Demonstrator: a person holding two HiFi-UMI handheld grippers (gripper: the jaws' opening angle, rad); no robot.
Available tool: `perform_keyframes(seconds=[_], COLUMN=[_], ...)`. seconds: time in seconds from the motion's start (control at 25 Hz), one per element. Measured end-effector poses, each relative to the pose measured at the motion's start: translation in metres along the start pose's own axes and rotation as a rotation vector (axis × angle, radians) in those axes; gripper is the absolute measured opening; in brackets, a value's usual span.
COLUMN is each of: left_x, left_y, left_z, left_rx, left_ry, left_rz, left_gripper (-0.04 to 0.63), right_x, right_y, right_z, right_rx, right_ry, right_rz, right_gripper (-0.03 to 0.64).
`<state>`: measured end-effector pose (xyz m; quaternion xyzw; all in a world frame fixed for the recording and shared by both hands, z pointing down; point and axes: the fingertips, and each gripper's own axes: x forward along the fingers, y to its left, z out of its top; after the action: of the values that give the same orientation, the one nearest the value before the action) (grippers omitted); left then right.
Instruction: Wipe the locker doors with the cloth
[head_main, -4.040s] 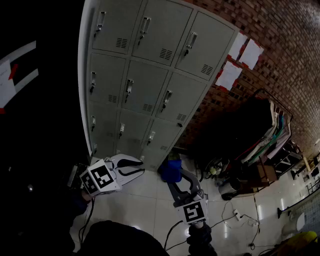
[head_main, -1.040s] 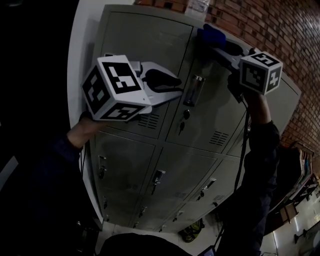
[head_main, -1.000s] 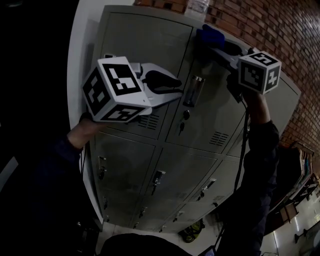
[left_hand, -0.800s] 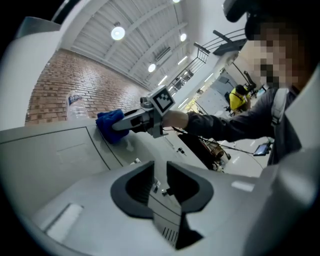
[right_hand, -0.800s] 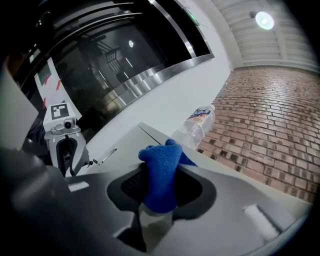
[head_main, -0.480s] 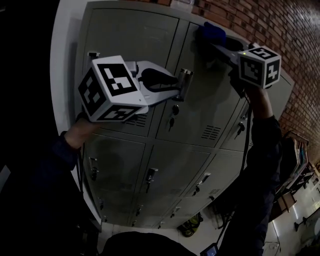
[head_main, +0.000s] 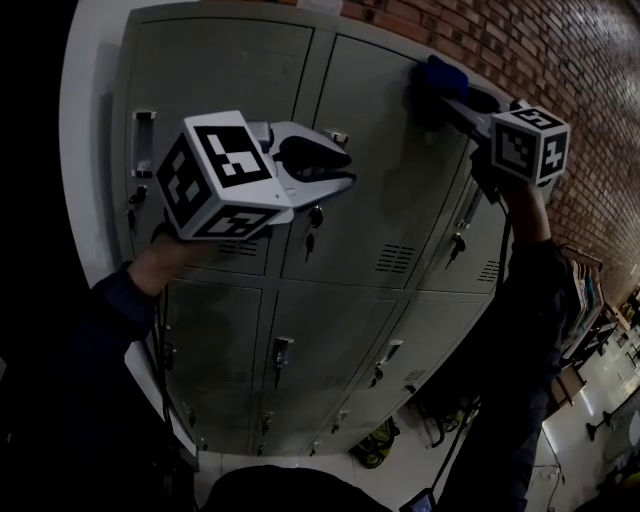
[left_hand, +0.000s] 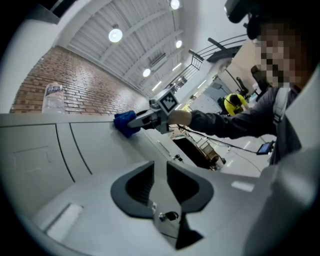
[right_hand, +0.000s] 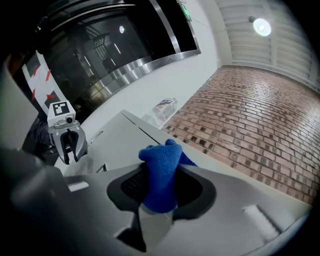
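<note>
At lockers' (head_main: 330, 320) top row, right gripper (head_main: 450, 95) clamps blue cloth (head_main: 443, 72), which bulges out past both jaws. Cloth is pressed on upper right corner of middle top door (head_main: 390, 170), just under lockers' top edge. Left gripper (head_main: 335, 170) is held in front of same row, left of cloth and well apart from it; jaws are narrowly apart with nothing between. Keys (head_main: 312, 222) hang from a lock just below it. Clear bottle (left_hand: 52, 97) stands on top of lockers. Brick wall (head_main: 570, 50) is behind lockers.
</note>
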<state>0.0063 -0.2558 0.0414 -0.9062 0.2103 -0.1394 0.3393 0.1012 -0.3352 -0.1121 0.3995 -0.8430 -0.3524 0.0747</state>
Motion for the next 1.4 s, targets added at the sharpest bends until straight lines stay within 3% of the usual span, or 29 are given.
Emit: perform_keyframes(seconds=[0.6, 0.88, 1.4], left_x=[0.041, 0.036, -0.009], left_y=[-0.008, -0.011, -0.027], left_z=[0.002, -0.004, -0.023], left_rx=[0.001, -0.019, -0.059], left_ry=[-0.010, -0.005, 0.040], left_rz=[-0.052, -0.052, -0.023], left_gripper=[0.055, 0.055, 0.056], right_x=[-0.056, -0.057, 0.019], right_y=[-0.063, -0.051, 0.078], right_z=[-0.048, -0.041, 0.033], right_rx=[0.083, 0.006, 0.003], right_ry=[0.046, 0.054, -0.106], right_rz=[-0.103, -0.139, 0.118], right_gripper=[0.123, 0.123, 0.123])
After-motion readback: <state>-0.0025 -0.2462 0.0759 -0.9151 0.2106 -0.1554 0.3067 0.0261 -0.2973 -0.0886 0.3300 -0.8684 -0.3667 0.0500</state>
